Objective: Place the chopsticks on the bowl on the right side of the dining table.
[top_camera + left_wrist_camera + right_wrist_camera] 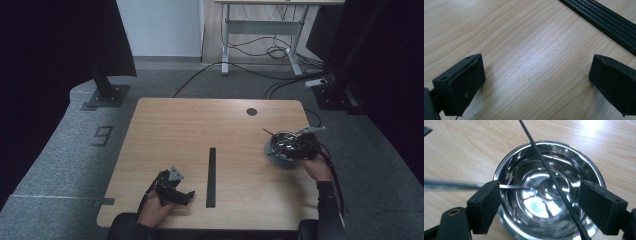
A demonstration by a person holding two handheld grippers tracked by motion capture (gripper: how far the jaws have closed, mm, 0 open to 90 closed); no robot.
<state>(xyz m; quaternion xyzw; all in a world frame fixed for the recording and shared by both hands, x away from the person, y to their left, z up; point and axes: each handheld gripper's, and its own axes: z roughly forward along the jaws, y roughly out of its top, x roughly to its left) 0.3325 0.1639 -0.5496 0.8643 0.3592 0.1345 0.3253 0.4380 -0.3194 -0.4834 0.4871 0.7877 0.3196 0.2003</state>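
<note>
A shiny steel bowl (276,160) stands on the wooden table (200,125) at the right. In the right gripper view a thin black stick (544,162) leans across the bowl (519,165), and a blurred silver rod (449,184) reaches into it from the left. My right gripper (283,143) hangs over the bowl; its jaws (540,192) stand wide apart, one at each side, pressing on nothing. The black stick's tip (266,132) pokes out past the bowl. Near the front edge my left gripper (186,197) rests low over bare wood, open (536,65), with nothing between its jaws.
A long black strip (211,177) lies along the table's middle, just right of the left gripper, and shows as a ribbed bar (604,22). A round dark hole (251,111) sits near the far edge. Grey carpet, cables and stand bases surround the table.
</note>
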